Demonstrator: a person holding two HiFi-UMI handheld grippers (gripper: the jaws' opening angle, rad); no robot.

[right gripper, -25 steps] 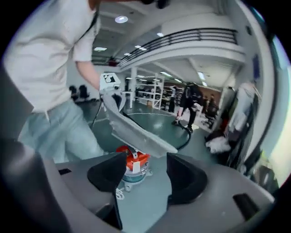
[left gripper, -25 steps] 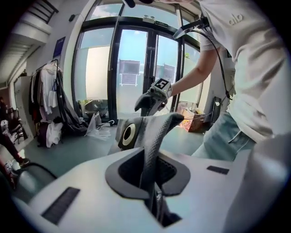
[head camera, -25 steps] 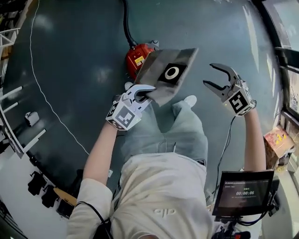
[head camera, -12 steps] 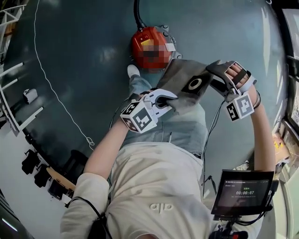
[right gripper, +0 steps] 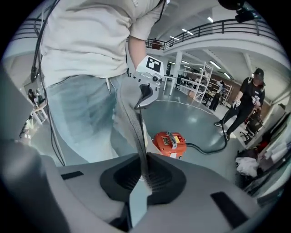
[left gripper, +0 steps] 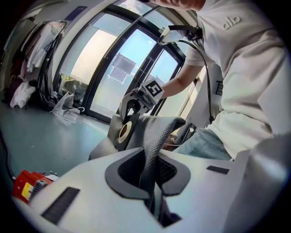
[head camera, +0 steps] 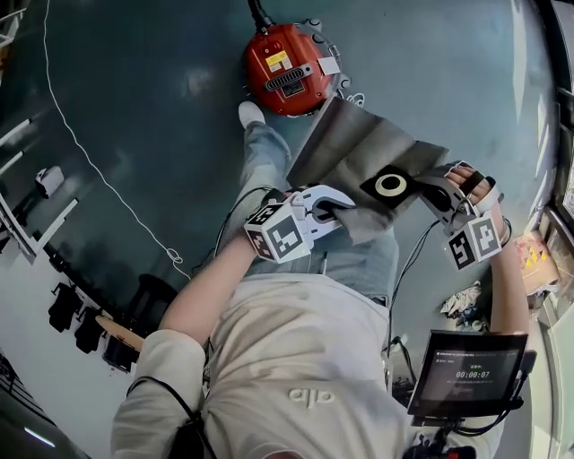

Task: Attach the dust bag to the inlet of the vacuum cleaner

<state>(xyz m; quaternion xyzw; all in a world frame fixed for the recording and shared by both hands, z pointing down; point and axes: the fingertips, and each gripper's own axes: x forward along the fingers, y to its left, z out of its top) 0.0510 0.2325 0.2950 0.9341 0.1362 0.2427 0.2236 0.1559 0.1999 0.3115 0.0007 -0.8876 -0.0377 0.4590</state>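
Observation:
The grey dust bag (head camera: 359,157) hangs over the person's legs, its black collar with a white ring (head camera: 391,186) facing up. My left gripper (head camera: 336,208) is shut on the bag's near left edge, and its mesh fabric (left gripper: 159,132) is pinched between the jaws. My right gripper (head camera: 439,193) sits at the bag's right edge beside the collar. Its jaws are closing, with the bag's thin edge (right gripper: 129,113) pressed between the pads. The red vacuum cleaner (head camera: 289,81) stands on the floor beyond the bag, apart from it.
A black hose (head camera: 260,13) leaves the vacuum's far side. A white cord (head camera: 90,161) runs across the dark floor at left. A screen (head camera: 466,372) hangs at the person's right hip. Another person (right gripper: 245,104) stands far off, beyond the vacuum (right gripper: 170,143).
The right gripper came in from the right, wide open, and closed on the bag's edge by the collar. The left gripper carried the bag rightward and lower. The vacuum now shows fully.

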